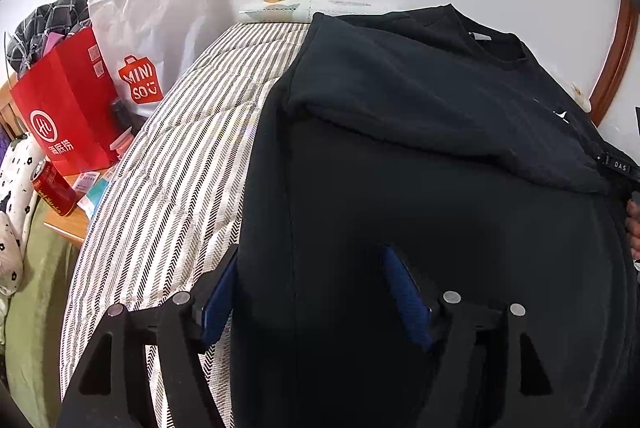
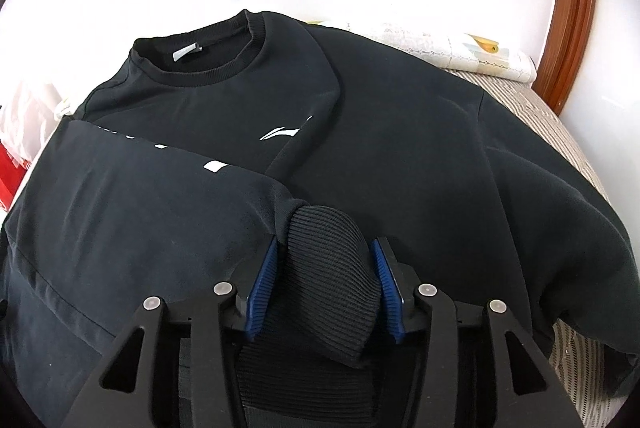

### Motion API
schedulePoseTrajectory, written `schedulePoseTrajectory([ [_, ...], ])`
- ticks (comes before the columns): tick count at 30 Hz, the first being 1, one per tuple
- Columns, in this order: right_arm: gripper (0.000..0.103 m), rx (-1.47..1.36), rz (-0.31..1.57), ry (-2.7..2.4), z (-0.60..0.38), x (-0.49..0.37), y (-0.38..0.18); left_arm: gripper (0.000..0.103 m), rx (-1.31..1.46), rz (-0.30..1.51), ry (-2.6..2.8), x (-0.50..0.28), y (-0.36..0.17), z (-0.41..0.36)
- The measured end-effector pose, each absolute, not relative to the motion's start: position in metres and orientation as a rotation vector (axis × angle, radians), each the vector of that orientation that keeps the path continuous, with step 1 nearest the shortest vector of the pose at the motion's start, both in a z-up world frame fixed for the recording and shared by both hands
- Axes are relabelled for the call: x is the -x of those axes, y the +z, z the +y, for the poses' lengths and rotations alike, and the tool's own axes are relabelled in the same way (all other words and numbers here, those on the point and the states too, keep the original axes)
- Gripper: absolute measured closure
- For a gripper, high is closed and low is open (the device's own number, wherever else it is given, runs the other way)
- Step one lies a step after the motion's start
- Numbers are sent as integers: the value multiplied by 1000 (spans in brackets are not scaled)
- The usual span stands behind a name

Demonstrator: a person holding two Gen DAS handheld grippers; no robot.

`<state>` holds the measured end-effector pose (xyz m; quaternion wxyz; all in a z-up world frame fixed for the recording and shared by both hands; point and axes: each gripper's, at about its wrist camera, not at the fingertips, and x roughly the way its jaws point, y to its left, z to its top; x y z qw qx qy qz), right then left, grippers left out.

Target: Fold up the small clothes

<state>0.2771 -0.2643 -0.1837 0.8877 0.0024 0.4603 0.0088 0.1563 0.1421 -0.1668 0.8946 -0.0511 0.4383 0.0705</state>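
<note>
Right gripper [image 2: 324,288] jaws part-open, the ribbed black cuff [image 2: 332,268] lying between them, pads apart from it. Left gripper [image 1: 308,292] jaws wide, astride the black crew-neck sweatshirt's [image 1: 420,155] edge, unclamped. Sweatshirt lies sleeves-folded on the striped bed cover [image 1: 180,163].

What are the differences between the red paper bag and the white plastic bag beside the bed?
The red paper bag is stiff and flat-sided; the white plastic bag is soft and crumpled. The red bag carries a white round logo, the white bag a red MINISO logo. Checked dark cloth sticks out of the red bag; the white bag's contents are hidden. Both stand left of the striped bed cover.
</note>
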Motion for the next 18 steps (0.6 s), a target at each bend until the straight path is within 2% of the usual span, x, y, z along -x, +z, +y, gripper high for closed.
schedulePoseTrajectory([
  [7,55,1,958,14,-264,-278,-184,30,105,912,139,-157,-167,141],
  [18,47,-7,961,8,-267,-279,-185,25,104,913,140,-158,-168,140],
])
